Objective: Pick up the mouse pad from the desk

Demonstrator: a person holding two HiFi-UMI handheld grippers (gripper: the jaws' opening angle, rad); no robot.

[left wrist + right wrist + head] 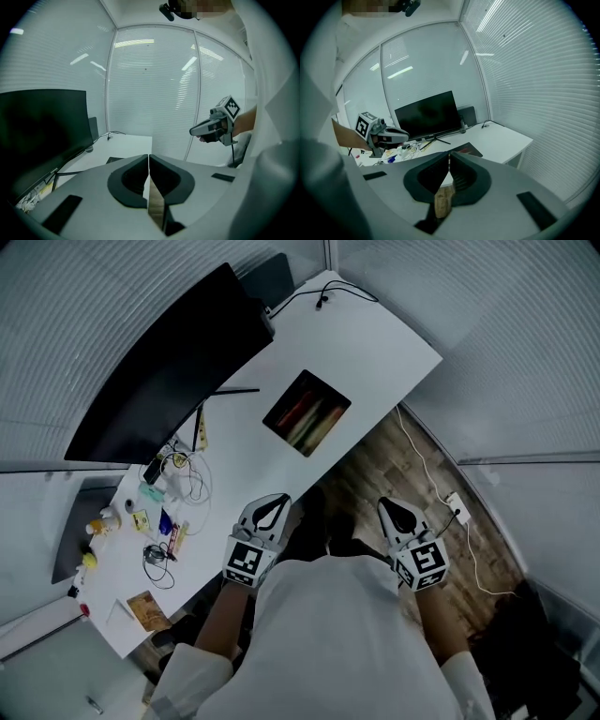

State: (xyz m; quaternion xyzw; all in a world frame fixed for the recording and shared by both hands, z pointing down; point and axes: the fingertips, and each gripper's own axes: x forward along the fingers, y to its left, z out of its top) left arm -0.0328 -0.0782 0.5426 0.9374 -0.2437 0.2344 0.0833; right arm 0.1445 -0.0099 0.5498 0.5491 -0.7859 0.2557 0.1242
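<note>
Nearest the person, the left gripper (270, 507) and right gripper (395, 509) hang short of the bench (375, 343)'s near edge. Each has its 2 dark, moulded jaws pressed together on nothing. Further in, on the left, lies a tangle of thin cables (187, 474) and small oddments; a low left approach could snag them. The mouse pad (307, 412) lies beyond, flat on the bench's middle, well apart from both grippers. It is a thin dark rectangle with coloured streaks on a smooth white top. Likely trouble: jaws opened late would shove it, and with no raised edge it may slide instead of lifting. Farthest stands the glossy black monitor (169, 362).
</note>
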